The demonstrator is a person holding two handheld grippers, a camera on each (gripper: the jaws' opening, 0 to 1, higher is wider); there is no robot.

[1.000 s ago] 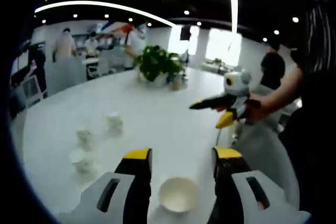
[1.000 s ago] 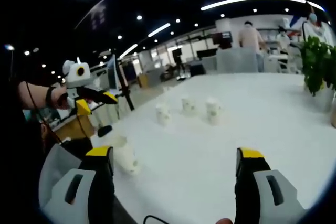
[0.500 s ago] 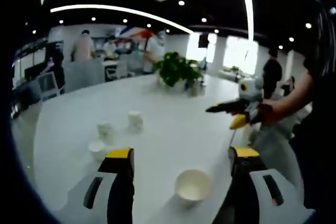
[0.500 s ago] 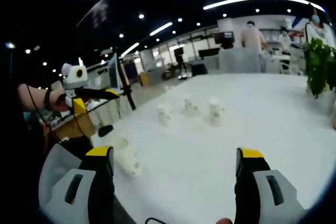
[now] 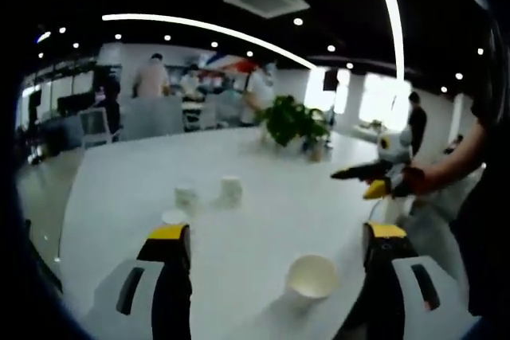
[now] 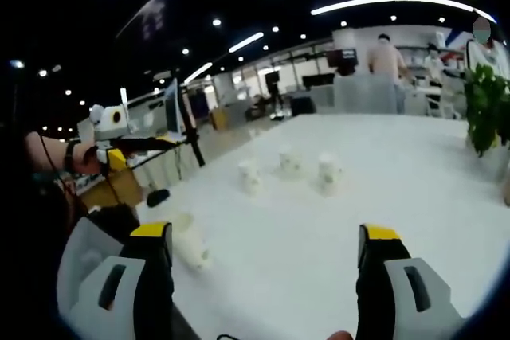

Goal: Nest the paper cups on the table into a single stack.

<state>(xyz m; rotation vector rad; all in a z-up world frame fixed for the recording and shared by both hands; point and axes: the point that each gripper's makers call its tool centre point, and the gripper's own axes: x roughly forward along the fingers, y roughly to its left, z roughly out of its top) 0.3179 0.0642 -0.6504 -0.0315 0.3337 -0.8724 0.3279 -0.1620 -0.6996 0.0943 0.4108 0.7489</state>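
The left tool (image 5: 271, 246) has risen and pulled back over the last second: the near cup (image 5: 311, 278), earlier between its jaws, now sits off toward the right jaw, upright on the white desk (image 5: 255, 220). Its jaws stand wide apart, empty. Three more cups (image 5: 186, 196) wait farther off, well apart. The right tool (image 6: 265, 246) has hardly moved, jaws also spread, nothing held. No cup is nested yet; the stacking looks barely begun, likely starting with the near cup.

Left gripper (image 5: 271, 236) and right gripper (image 6: 263, 236) look alike: pale grey bodies with slotted shoulders, black jaws capped yellow. A dark wristband (image 6: 73, 154) at nine o'clock.
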